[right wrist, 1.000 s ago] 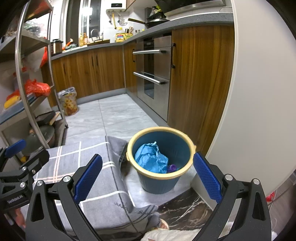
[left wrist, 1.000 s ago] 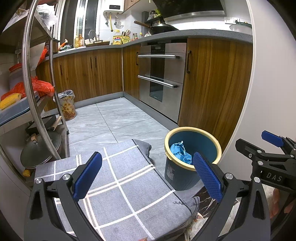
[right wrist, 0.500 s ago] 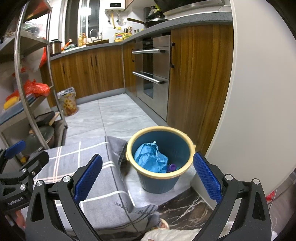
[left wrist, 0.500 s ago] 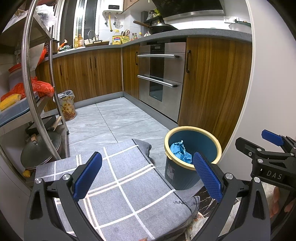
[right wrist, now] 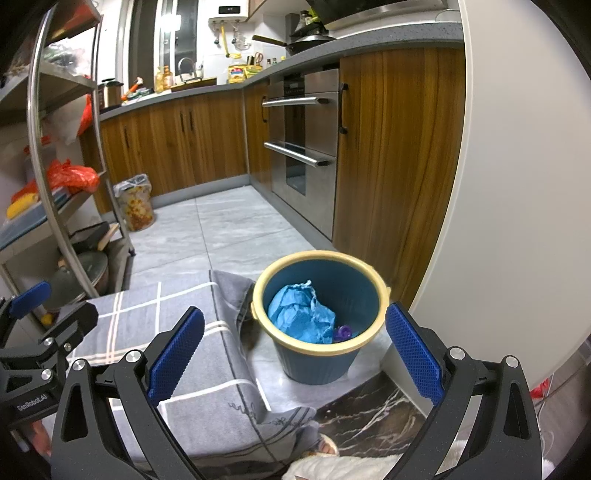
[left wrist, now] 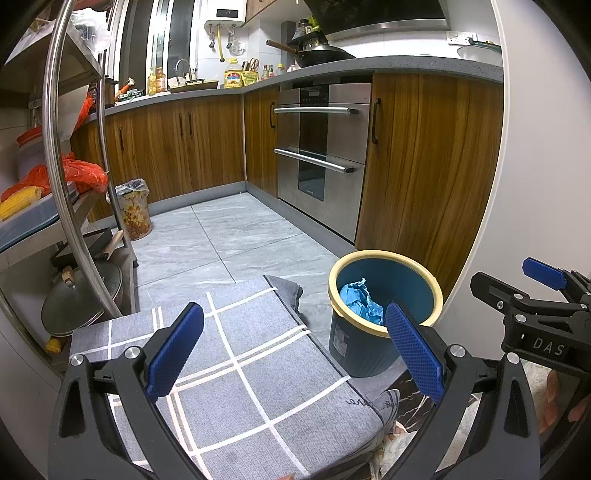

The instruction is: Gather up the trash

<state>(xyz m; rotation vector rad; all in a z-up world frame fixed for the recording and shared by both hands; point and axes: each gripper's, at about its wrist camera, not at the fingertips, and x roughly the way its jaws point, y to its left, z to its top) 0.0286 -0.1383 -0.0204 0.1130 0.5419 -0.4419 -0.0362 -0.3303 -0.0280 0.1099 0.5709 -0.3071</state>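
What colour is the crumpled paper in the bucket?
Bright blue crumpled paper, lying in the round blue plastic bucket; clearest in the right wrist view.

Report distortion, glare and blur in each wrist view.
Left wrist: fisheye bends the rack pole and white wall edge; bin sharp; black vignette corners. Right wrist: same bowing; bright glare at the top window; paper in the bin crisp, no motion blur.
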